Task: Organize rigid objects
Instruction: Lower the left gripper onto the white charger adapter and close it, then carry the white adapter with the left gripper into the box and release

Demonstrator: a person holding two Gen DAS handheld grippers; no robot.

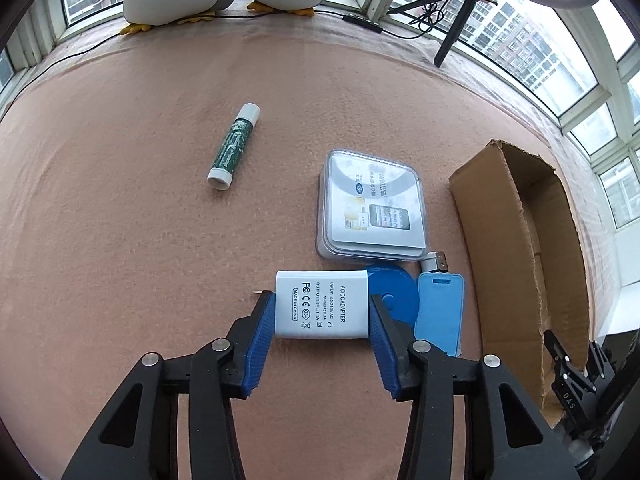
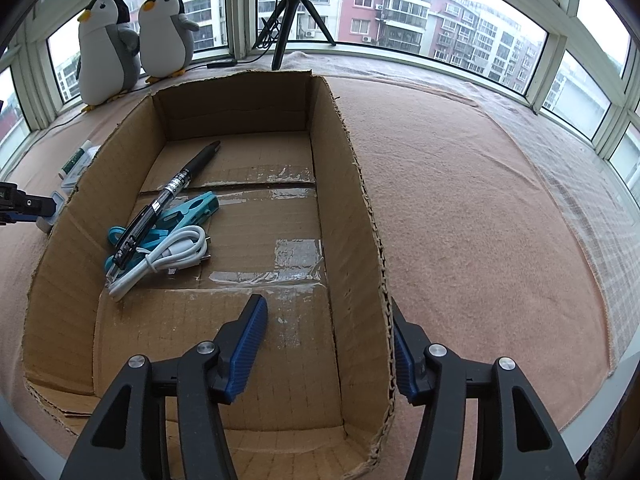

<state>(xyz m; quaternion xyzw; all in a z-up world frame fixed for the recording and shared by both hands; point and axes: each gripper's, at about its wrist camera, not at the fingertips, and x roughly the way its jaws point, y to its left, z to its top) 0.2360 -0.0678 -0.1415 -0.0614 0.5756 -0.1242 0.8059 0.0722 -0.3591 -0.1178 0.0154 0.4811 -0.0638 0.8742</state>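
A white AC/DC adapter (image 1: 322, 304) lies flat on the pink cloth, and my left gripper (image 1: 320, 298) is shut on it, one blue pad against each short side. Beside it are a blue round disc (image 1: 394, 292), a blue flat case (image 1: 438, 308) and a small USB plug (image 1: 436, 262). Further off lie a clear plastic box (image 1: 372, 206) and a green glue stick (image 1: 234, 148). My right gripper (image 2: 326, 302) stands open astride the right wall of the cardboard box (image 2: 352, 184). Inside the box lie a black pen (image 2: 172, 196), a teal clip (image 2: 188, 212) and a white cable (image 2: 168, 256).
Two plush penguins (image 2: 132, 44) and a black tripod (image 2: 292, 20) stand at the window sill at the back. The cardboard box (image 1: 500, 240) sits just right of the loose items. A thin black cable (image 1: 80, 54) runs along the far edge of the cloth.
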